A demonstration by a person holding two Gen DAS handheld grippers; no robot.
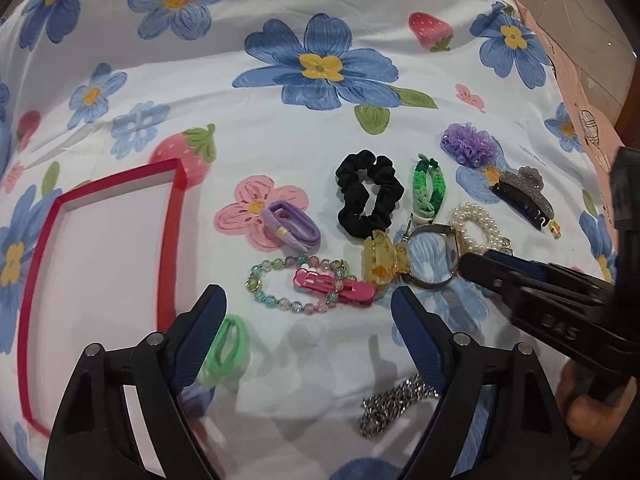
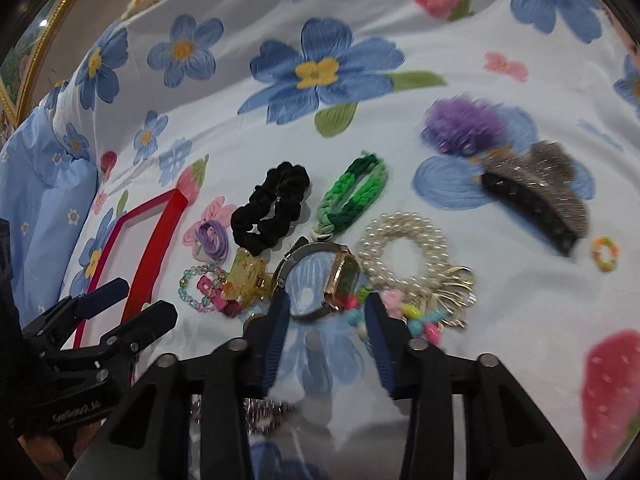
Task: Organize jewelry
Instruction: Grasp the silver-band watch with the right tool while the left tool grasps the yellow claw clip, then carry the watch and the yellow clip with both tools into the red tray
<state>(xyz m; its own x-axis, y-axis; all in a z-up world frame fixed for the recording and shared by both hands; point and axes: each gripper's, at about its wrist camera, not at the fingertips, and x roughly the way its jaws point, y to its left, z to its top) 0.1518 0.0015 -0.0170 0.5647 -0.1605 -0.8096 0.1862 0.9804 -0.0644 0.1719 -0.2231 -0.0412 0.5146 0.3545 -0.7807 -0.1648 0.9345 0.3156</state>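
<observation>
Jewelry and hair accessories lie spread on a flowered bedsheet. A wristwatch [image 2: 320,280] with a metal band lies just in front of my right gripper [image 2: 326,310], which is open with its fingertips on either side of the band's near edge. The watch also shows in the left wrist view [image 1: 432,256]. My left gripper [image 1: 308,300] is open and empty, hovering just short of a pink hair clip [image 1: 336,286] and a pastel bead bracelet [image 1: 288,284]. A red-rimmed empty tray [image 1: 172,240] lies to the left.
Around the watch lie a yellow claw clip [image 1: 384,258], black scrunchie [image 1: 368,194], green braided band [image 1: 428,188], pearl bracelet [image 2: 400,248], purple hair tie [image 1: 292,230], purple flower clip [image 1: 470,144], glitter claw clip [image 1: 522,196], green hair tie [image 1: 226,350] and silver chain [image 1: 394,404].
</observation>
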